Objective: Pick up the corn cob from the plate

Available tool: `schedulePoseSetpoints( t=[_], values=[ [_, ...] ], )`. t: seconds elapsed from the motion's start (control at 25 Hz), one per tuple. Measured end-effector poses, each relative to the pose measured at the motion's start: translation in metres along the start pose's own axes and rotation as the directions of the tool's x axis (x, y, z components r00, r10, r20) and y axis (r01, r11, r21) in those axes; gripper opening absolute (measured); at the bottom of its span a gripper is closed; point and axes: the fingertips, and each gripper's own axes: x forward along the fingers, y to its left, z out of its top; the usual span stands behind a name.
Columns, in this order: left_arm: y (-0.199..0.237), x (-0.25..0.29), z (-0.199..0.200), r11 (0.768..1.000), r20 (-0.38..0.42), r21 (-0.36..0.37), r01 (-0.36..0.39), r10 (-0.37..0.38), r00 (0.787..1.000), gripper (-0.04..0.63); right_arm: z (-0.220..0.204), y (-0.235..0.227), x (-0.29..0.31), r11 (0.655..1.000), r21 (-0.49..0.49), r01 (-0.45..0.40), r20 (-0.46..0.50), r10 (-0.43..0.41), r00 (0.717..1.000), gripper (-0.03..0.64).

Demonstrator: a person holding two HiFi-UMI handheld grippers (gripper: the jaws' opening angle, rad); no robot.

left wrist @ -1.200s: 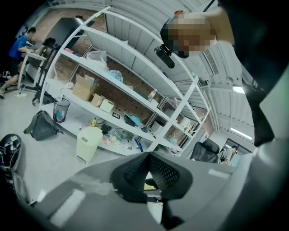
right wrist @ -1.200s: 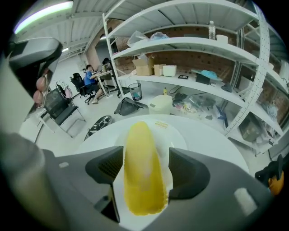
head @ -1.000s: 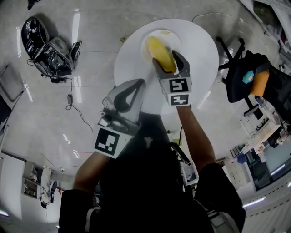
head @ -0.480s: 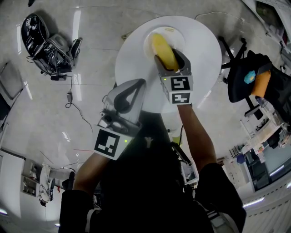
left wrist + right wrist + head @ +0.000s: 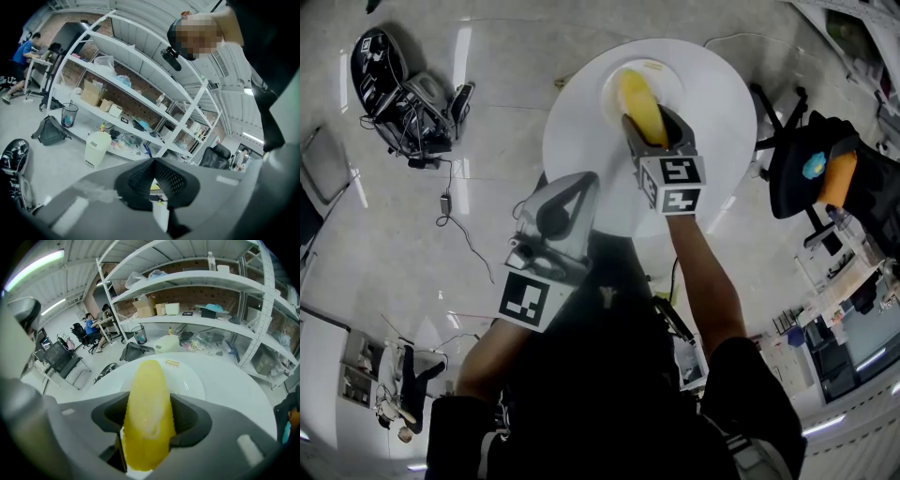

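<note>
Looking down from the head view, the right tool [image 5: 649, 118] is tipped steeply down over the round white tabletop [image 5: 722, 122], with the yellow corn cob [image 5: 639, 98] running lengthwise between its jaws. Those jaws have just been closing. In the right gripper view the black pads [image 5: 188, 416] sit snug against both sides of the cob, so it's a fairly wide grip on the corn. The cob's near end pokes back past the pads toward the camera. Its far end reaches out over the small white plate [image 5: 187, 378], which sits toward the far side of the tabletop. Can't really tell if the cob is touching the plate or just clear of it. The left tool [image 5: 589, 180] hangs at the near edge of the tabletop, well apart from the plate, jaws pinched together at the tips with nothing in them. It points off toward some white metal shelving [image 5: 140, 75] across the room.
</note>
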Motion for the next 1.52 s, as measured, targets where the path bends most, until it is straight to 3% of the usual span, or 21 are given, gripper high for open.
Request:
schedulePoseSetpoints(
  t=[0.56,0.84,1.28,1.52],
  values=[
    [-0.022,-0.016,0.006,0.999,0.040,0.045,0.004,-0.006,0.999,0.003,0.014,0.009,-0.025,1.000,0.027,-0.015,0.070,0.013,0.997,0.268],
    [-0.052,-0.032,0.014,0.998,0.058,0.067,0.008,-0.012,0.998,0.003,0.018,0.016,-0.065,0.999,0.049,-0.014,0.105,0.009,0.994,0.268],
    [-0.109,-0.055,0.037,0.990,0.126,0.141,0.013,-0.031,0.992,0.003,0.038,0.024,-0.141,0.999,0.039,-0.014,0.213,0.006,0.977,0.268],
    [-0.128,-0.068,0.059,0.984,0.210,0.177,-0.015,-0.023,0.977,0.003,0.038,0.036,-0.178,0.999,0.033,-0.024,0.249,0.015,0.968,0.268]
  ],
)
